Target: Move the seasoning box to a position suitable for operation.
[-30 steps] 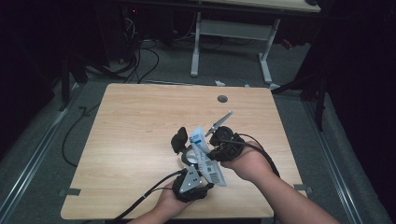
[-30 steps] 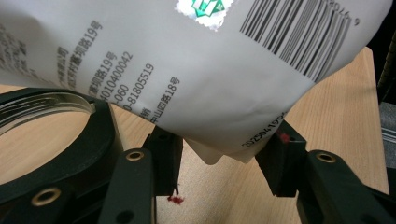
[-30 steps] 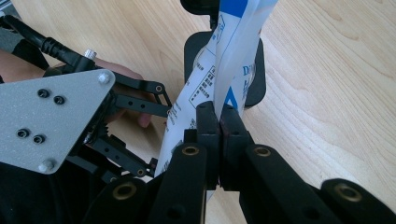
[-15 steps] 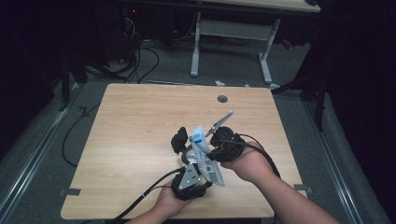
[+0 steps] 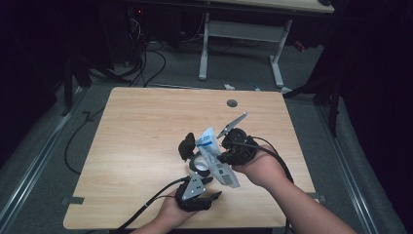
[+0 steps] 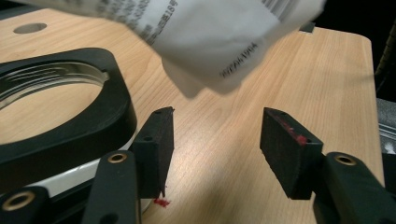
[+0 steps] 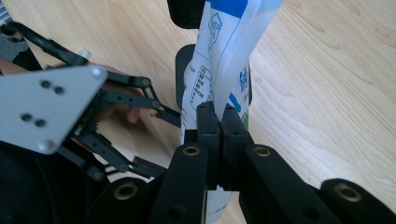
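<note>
A white packet with blue print [image 5: 213, 155] hangs over the middle of the wooden table [image 5: 136, 126]. My right gripper [image 5: 223, 158] is shut on it. In the right gripper view the jaws pinch the packet's [image 7: 224, 56] folded edge at the right gripper [image 7: 220, 122]. My left gripper [image 5: 202, 171] points up at the packet from the near side. Its jaws have just been opening. In the left gripper view the left gripper [image 6: 215, 140] stands open with bare table between the pads, and the packet's corner [image 6: 210, 42] hangs just beyond them. A black frame with a clear round opening [image 6: 93, 126] lies at its left.
A black object [image 5: 187, 146] sits on the table just left of the packet. A round cable hole [image 5: 232, 103] is at the table's far side. Black cables [image 5: 146, 207] trail off the near edge. A white desk frame [image 5: 243, 34] stands on the floor beyond.
The left gripper's jaws stand wider apart than before, and the left hand has shifted slightly. The right gripper and the packet have kept still.
</note>
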`<state>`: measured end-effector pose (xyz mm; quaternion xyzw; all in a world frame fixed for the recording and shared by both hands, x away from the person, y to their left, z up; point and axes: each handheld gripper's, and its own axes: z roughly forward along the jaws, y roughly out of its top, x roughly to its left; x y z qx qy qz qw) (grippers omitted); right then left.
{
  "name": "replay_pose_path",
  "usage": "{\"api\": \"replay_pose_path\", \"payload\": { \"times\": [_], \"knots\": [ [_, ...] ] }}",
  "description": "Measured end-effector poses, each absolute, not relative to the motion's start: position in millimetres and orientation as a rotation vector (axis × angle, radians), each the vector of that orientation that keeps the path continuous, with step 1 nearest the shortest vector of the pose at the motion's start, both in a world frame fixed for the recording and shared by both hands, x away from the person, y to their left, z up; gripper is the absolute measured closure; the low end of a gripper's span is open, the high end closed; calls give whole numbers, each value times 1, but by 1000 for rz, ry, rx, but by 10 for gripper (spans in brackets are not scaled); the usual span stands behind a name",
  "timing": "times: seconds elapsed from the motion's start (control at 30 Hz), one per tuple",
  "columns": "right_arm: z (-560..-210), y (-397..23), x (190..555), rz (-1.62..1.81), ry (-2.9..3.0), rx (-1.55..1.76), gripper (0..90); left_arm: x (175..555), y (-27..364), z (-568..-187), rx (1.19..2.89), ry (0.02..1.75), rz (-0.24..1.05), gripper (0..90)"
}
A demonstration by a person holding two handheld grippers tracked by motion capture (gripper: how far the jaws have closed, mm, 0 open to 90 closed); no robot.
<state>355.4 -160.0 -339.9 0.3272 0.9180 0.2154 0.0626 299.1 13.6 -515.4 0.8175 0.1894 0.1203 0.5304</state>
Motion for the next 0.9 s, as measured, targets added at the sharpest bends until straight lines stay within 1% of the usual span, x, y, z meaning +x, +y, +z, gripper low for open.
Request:
{"api": "replay_pose_path", "payload": {
  "times": [0.17,0.4,0.73,0.9],
  "knots": [
    [-340,-162,355,641,2774,985,895,298,28,-512,1928,467,283,441],
    [-346,-165,355,625,2783,988,895,300,50,-512,1921,497,313,439],
    [-352,-172,358,591,2783,1009,894,316,100,-514,1909,596,372,429],
    [-359,-179,361,574,2774,1028,894,328,133,-514,1905,678,407,417]
  ]
}}
